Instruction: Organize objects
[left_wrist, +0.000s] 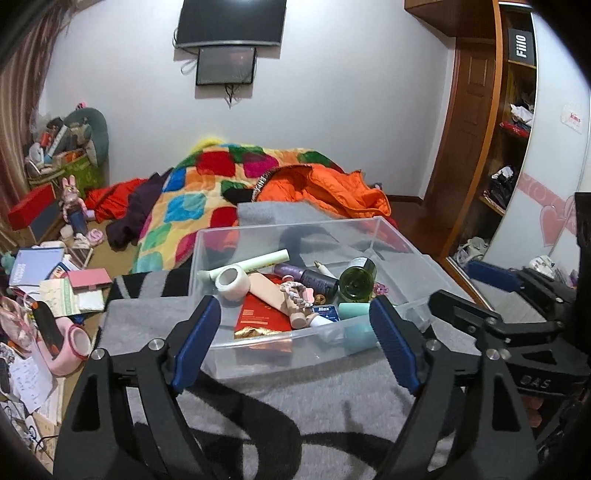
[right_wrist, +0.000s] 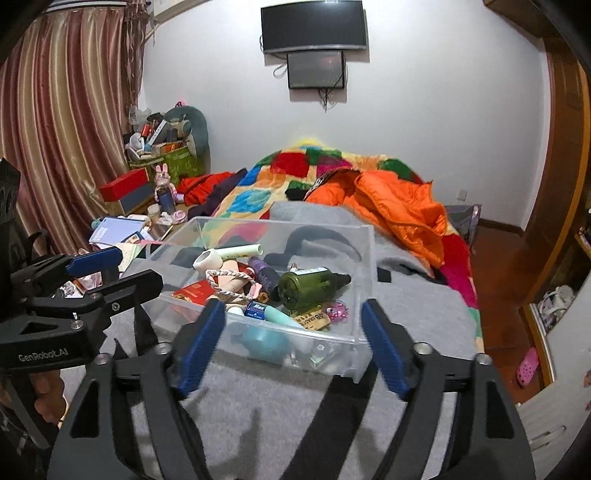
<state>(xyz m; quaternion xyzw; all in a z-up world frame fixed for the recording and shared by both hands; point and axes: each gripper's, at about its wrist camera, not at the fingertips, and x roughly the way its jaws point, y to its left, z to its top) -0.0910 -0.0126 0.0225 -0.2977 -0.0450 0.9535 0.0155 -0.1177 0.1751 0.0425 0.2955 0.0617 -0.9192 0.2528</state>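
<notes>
Both the left gripper (left_wrist: 295, 339) and right gripper (right_wrist: 293, 345) are hovering with jaws wide, holding nothing. The clear plastic bin (right_wrist: 364, 295) of clutter is sitting on the grey blanket (right_wrist: 417, 310) just beyond them. The green glass bottle (right_wrist: 310, 286) is lying on its side, neck pointing right, seemingly nearer the right gripper.

White wall with mounted TV (right_wrist: 314, 26), striped curtains (right_wrist: 62, 122), wooden wardrobe (left_wrist: 487, 122), bed under patchwork quilt (left_wrist: 207, 199)
</notes>
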